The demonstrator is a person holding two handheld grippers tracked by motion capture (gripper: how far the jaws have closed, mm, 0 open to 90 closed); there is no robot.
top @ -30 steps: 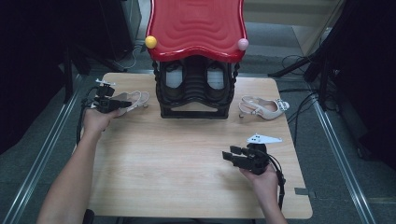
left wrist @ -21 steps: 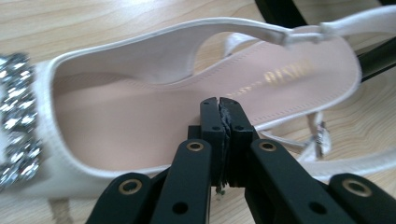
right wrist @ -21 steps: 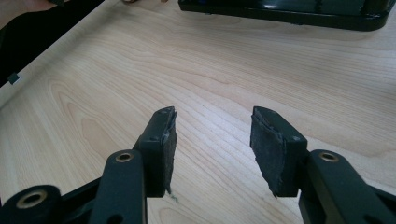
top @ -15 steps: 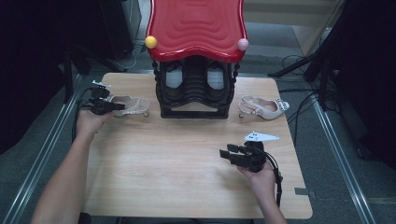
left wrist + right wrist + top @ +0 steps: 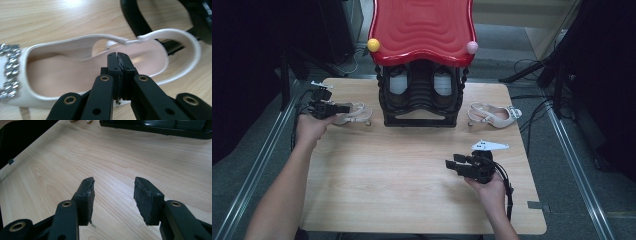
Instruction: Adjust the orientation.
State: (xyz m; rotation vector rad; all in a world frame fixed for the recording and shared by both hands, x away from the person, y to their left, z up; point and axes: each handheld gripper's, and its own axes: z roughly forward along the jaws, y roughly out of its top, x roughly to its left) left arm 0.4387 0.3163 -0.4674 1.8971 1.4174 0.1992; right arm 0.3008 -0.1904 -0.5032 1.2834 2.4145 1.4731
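Here the left gripper (image 5: pixel 117 56), jaws pressed together, hovers just over the white buckled slingback shoe (image 5: pixel 75 67), whose long axis runs crosswise beneath it; the right gripper (image 5: pixel 113 195) gapes wide over bare wooden tabletop (image 5: pixel 155 157).

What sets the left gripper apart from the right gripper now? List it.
1. The left gripper is shut; the right gripper is open.
2. The left gripper is at the left shoe; the right gripper is over bare table.
Both have black jaws.
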